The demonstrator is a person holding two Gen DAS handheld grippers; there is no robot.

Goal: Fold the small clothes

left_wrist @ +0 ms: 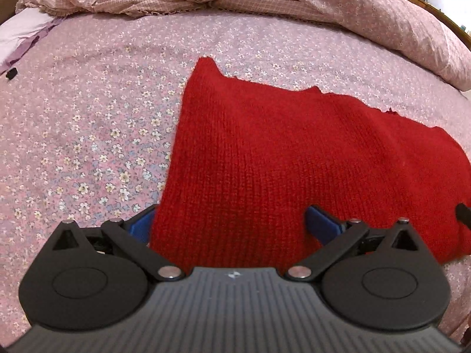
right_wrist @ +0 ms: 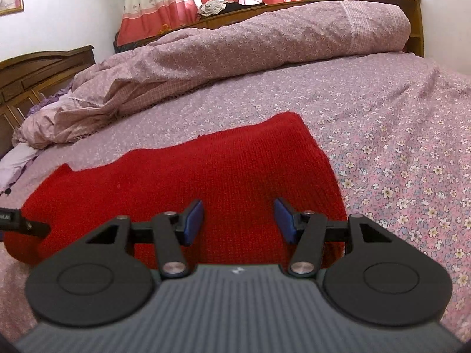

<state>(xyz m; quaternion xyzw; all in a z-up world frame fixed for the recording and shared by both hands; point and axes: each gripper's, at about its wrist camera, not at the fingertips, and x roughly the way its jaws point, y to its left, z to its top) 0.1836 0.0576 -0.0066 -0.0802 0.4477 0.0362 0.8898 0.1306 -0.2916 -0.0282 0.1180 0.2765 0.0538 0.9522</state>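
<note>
A red knitted garment (left_wrist: 279, 153) lies flat on the floral bed sheet (left_wrist: 88, 117); it also shows in the right wrist view (right_wrist: 206, 170). My left gripper (left_wrist: 232, 223) is open wide, its blue pads on either side of the garment's near left edge, with the knit between them. My right gripper (right_wrist: 238, 220) is open, its blue pads just above the garment's near right part. The tip of the right gripper shows at the right edge of the left wrist view (left_wrist: 463, 214), and the left gripper shows at the left edge of the right wrist view (right_wrist: 20, 220).
A bunched floral duvet (right_wrist: 250, 41) lies along the far side of the bed. A wooden headboard (right_wrist: 35, 73) stands at the left. A purple pillow (left_wrist: 26, 35) lies at the far left, with a small black object (left_wrist: 11, 73) beside it.
</note>
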